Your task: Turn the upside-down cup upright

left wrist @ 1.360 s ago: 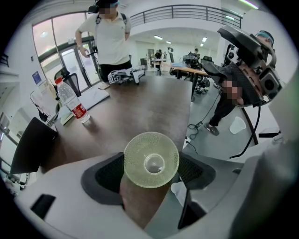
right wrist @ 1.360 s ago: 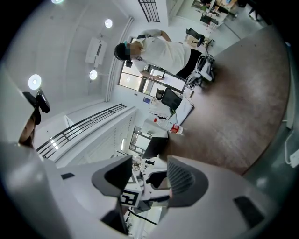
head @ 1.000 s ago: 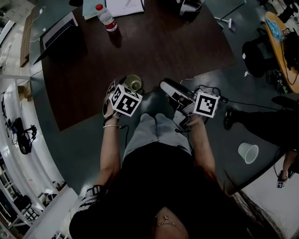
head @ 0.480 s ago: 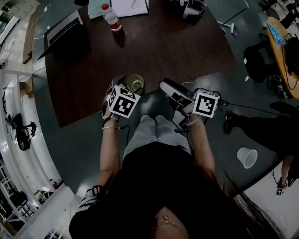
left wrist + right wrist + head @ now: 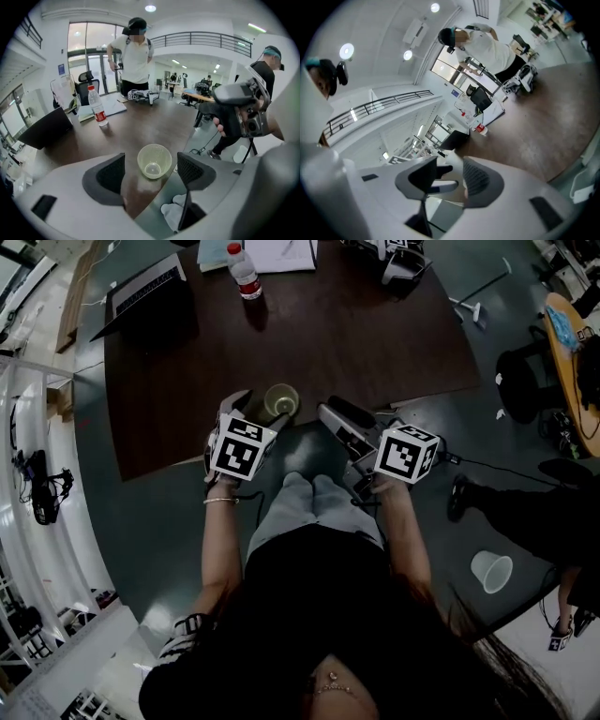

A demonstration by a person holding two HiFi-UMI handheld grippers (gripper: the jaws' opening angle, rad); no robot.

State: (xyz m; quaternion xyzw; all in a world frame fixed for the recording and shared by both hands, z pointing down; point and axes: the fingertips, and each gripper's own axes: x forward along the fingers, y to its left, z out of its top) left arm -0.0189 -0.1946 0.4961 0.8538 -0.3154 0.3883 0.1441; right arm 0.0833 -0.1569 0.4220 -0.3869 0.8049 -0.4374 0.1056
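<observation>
The cup [image 5: 281, 401] is already standing mouth up. From the left gripper view you look straight down into it and see the bottom, so I'd call the flip done. It sits on the dark table [image 5: 375, 343], right by the near edge, pretty much in front of the person's knees.

The left gripper [image 5: 251, 414] is just near-left of it, jaws released and spread wide. The cup shows in the gap between them, but neither pad looks to be touching it. The right gripper [image 5: 336, 416] is off to the cup's right and well clear. Its jaws have just been closing a bit but there's a gap left, with nothing in it.

What could go wrong: the cup looks thin and light, and it's parked at the edge. If the left gripper swings sideways as it backs off, a jaw could clip the rim and knock it over or off the near edge. The bottle [image 5: 246, 271] and laptop [image 5: 150, 296] at the far side are no factor.
</observation>
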